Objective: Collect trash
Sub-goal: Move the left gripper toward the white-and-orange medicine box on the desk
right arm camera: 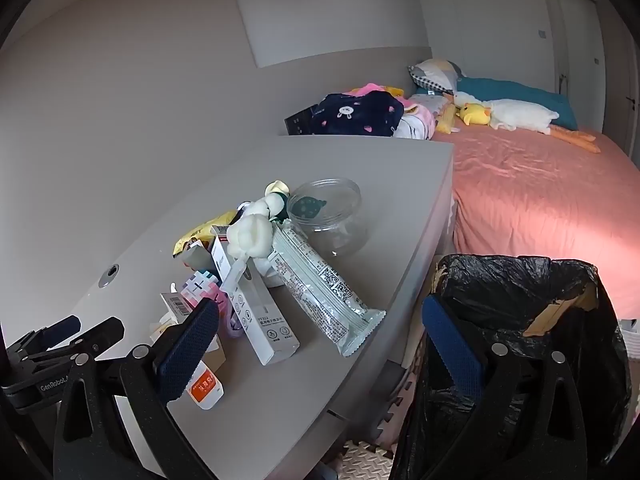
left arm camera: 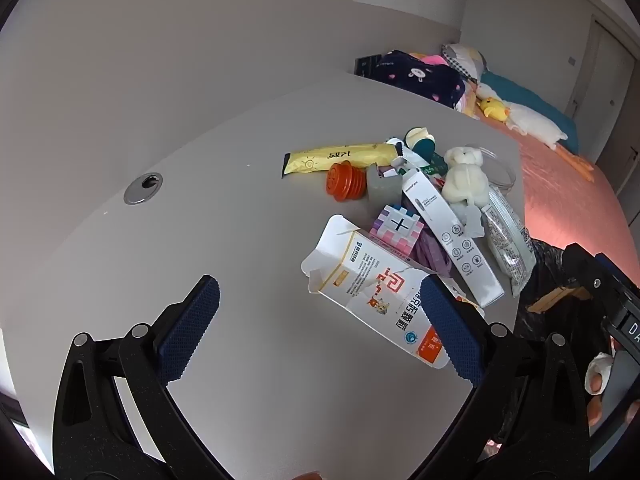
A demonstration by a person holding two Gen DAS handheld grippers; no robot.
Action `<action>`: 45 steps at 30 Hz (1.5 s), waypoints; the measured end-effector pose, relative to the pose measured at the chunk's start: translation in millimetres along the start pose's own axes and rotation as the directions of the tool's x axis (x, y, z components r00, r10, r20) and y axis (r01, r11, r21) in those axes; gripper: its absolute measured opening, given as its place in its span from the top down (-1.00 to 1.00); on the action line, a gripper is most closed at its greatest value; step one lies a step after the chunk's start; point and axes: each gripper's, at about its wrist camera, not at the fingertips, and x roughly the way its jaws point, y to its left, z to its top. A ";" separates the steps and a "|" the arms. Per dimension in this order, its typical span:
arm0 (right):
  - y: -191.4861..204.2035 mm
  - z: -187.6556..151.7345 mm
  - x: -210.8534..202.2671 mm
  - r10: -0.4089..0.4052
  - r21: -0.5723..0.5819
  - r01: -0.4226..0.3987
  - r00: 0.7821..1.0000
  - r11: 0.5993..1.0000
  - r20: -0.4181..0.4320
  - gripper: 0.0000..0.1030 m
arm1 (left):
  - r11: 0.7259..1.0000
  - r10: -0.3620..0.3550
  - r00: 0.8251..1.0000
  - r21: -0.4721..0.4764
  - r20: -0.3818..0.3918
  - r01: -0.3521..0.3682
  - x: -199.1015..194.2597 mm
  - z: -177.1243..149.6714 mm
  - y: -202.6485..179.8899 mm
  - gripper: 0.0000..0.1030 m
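Note:
A pile of items lies on the grey desk (left arm camera: 200,208). A torn white and orange carton (left arm camera: 372,292) lies nearest my left gripper (left arm camera: 320,328), which is open above the desk, its right finger over the carton's end. Behind are a long white box (left arm camera: 452,236), a clear snack wrapper (left arm camera: 508,240), a yellow wrapper (left arm camera: 340,158) and an orange ribbed cap (left arm camera: 346,182). My right gripper (right arm camera: 320,344) is open and empty over the desk's edge, beside the black-lined trash bin (right arm camera: 516,312). The wrapper (right arm camera: 320,284) and white box (right arm camera: 260,320) lie just ahead of it.
A plush toy (left arm camera: 464,180), a pink and white block cube (left arm camera: 396,230) and a clear plastic jar (right arm camera: 328,216) sit in the pile. A cable hole (left arm camera: 143,188) is in the desk at left. A bed with a pink sheet (right arm camera: 540,200) lies beyond the desk.

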 end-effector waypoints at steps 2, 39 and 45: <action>0.0 0.1 -0.6 0.001 0.000 -0.001 1.000 1.000 0.001 -0.96 | 1.000 -0.005 1.000 -0.005 -0.005 0.005 0.5 0.2 0.1 -0.88; 0.8 -1.1 -1.0 -0.004 -0.002 0.004 1.000 1.000 -0.003 -0.96 | 0.999 -0.011 0.999 -0.038 -0.035 0.010 5.4 -4.2 7.3 -0.88; 0.4 -1.5 -1.1 -0.004 -0.002 0.004 1.000 1.000 -0.003 -0.96 | 0.999 -0.015 0.999 -0.045 -0.044 0.013 6.3 -4.6 7.0 -0.88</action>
